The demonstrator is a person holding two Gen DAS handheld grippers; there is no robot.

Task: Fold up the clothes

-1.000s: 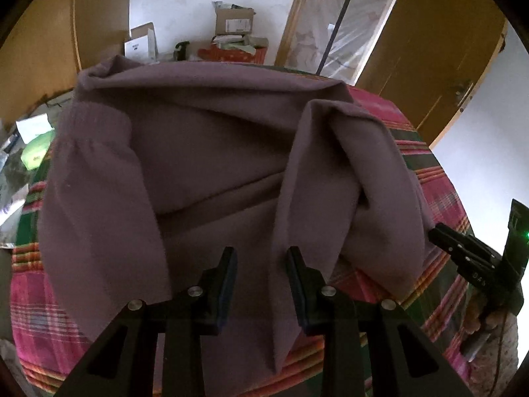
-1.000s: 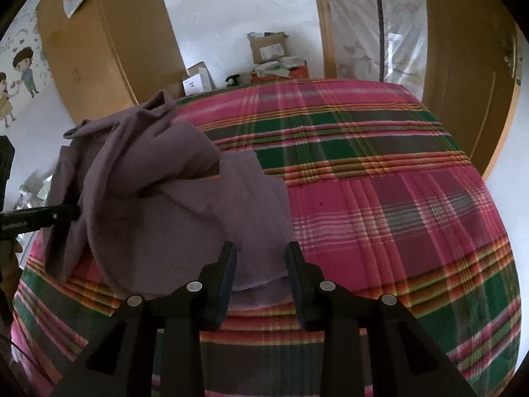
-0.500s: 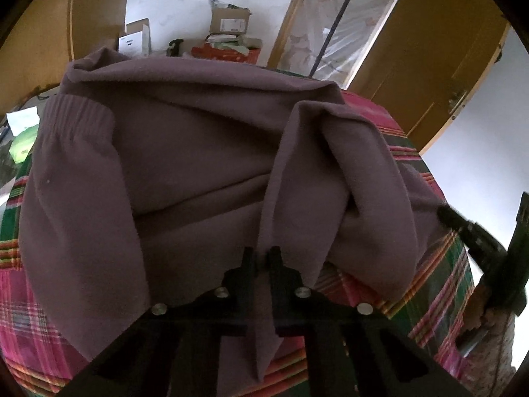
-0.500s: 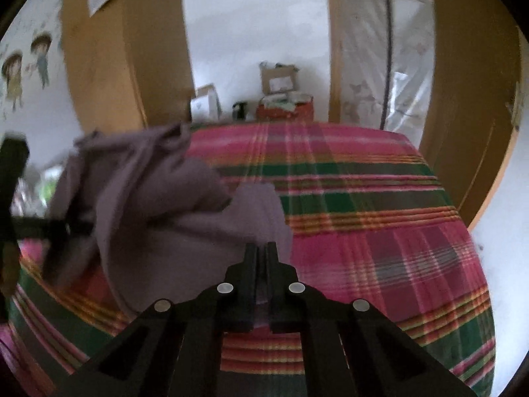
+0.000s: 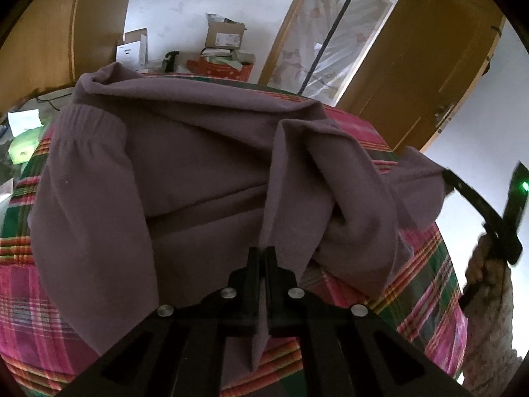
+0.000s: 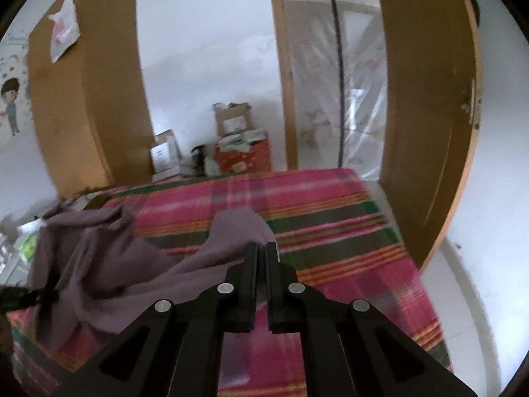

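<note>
Between the left gripper's [image 5: 262, 258] closed jaws a fold of the purple sweater [image 5: 185, 172] is pinched; the right gripper [image 6: 262, 254] clamps another edge, lifted off the plaid bed [image 6: 330, 231]. The rest lies crumpled on the bed's left side. I'd raise both together and draw them apart evenly, so the cloth hangs flat before it is laid down. Beyond the bed, open boxes [image 5: 223, 34] sit stacked; the red one [image 6: 243, 158] holds papers, I think.
</note>
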